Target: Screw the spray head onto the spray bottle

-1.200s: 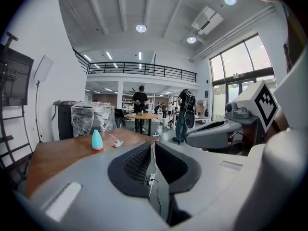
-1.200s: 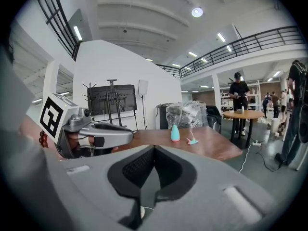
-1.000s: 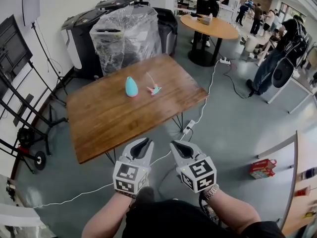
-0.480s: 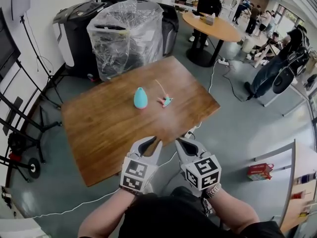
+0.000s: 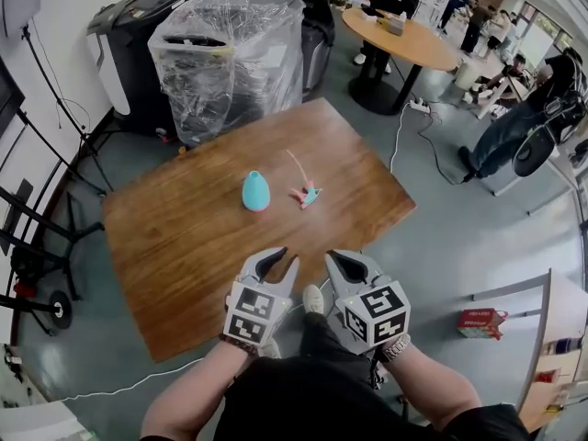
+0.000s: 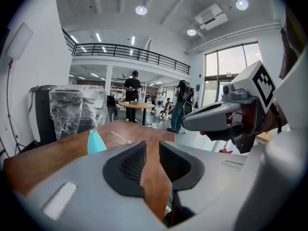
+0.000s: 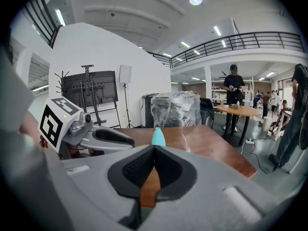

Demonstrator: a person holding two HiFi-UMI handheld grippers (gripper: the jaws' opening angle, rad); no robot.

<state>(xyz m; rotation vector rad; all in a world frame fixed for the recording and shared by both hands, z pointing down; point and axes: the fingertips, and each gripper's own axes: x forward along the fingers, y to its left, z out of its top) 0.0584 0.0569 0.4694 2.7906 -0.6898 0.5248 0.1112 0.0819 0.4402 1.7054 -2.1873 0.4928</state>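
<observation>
The teal spray bottle (image 5: 255,191) stands mid-worktop (image 5: 175,237), the spray head (image 5: 306,194) lies just beside it, and at the near edge hover the left gripper (image 5: 278,262), its empty fingers slightly apart and just opening, and the right gripper (image 5: 335,261), its fingers closed on nothing.

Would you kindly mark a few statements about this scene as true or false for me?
The spray bottle stands upright on the wooden table. True.
The spray head is already screwed onto the bottle. False: it lies on the table, apart from the bottle.
The right gripper holds the spray head. False: its jaws are shut on nothing.
A plastic-wrapped object stands beyond the table. True.
</observation>
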